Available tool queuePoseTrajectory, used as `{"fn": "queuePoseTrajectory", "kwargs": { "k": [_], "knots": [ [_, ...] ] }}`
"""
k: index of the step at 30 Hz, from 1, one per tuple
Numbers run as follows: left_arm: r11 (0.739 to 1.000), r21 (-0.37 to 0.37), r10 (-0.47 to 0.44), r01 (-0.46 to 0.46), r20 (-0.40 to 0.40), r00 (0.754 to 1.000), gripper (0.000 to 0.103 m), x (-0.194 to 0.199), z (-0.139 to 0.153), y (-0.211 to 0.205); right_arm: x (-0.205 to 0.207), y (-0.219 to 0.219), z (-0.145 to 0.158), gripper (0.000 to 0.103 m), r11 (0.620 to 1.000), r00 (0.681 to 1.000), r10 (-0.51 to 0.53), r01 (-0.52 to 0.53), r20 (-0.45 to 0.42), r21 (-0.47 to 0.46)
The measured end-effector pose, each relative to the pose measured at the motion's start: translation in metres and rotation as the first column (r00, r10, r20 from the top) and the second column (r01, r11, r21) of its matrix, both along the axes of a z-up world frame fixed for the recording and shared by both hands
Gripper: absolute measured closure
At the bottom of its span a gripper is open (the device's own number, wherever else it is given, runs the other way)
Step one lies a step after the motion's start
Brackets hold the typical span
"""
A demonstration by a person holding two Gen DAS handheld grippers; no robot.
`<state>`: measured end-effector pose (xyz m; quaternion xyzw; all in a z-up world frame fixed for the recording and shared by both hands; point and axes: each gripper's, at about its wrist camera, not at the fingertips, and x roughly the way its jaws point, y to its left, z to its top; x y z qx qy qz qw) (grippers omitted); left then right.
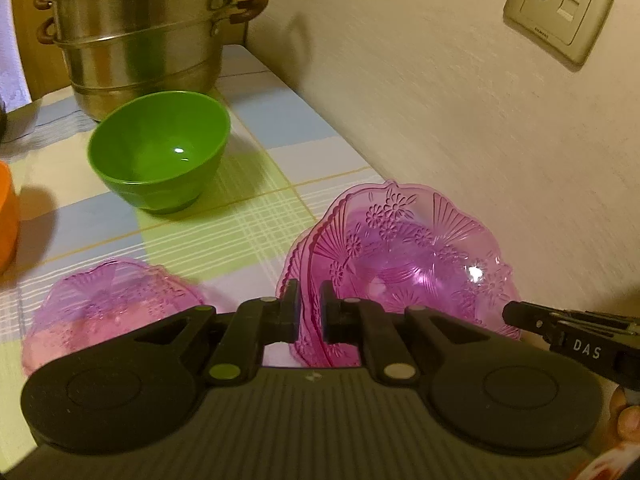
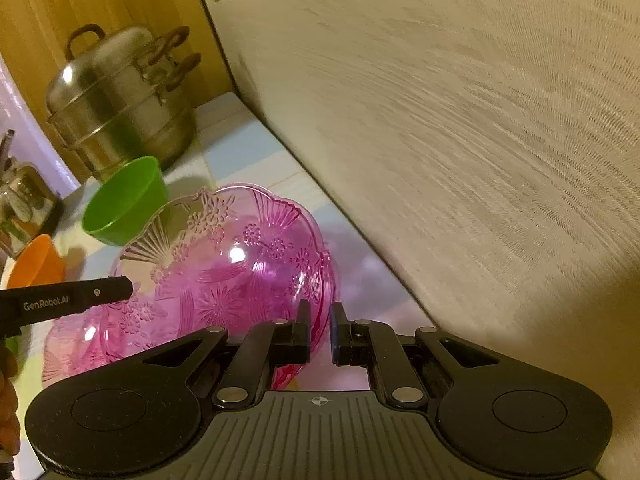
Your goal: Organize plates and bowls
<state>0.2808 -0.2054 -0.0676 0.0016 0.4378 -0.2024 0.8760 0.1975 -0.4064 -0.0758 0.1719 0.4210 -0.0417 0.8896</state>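
Gripping opposite rims of a pink bowl (image 1: pixel 416 256), the left claw (image 1: pixel 309 312) and right claw (image 2: pixel 320 332) are both clamped tight. A green bowl (image 1: pixel 160 148) sits on the bench (image 1: pixel 256 216) beyond.

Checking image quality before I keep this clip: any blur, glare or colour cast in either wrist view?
Left wrist view: warm yellowish cast, wall smeared by motion, glare spots on the held pink bowl and in the green bowl. Right wrist view: the same cast, heavier wall streaking, a highlight on the steamer pot, dark fisheye corners.
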Motion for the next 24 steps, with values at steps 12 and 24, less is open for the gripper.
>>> {"fn": "queuePoseTrajectory", "kwargs": {
  "k": [12, 24],
  "knots": [
    [0.999, 0.035, 0.004, -0.003, -0.015, 1.0, 0.095, 0.013, -0.016, -0.005, 0.021, 0.001, -0.016, 0.094, 1.0, 1.0, 0.013, -0.014, -0.026, -0.017],
    [0.998, 0.062, -0.003, 0.004, -0.02, 1.0, 0.095, 0.014, -0.023, -0.009, 0.027, 0.006, -0.023, 0.094, 0.999, 0.999, 0.018, -0.02, -0.041, -0.037]
  ]
}}
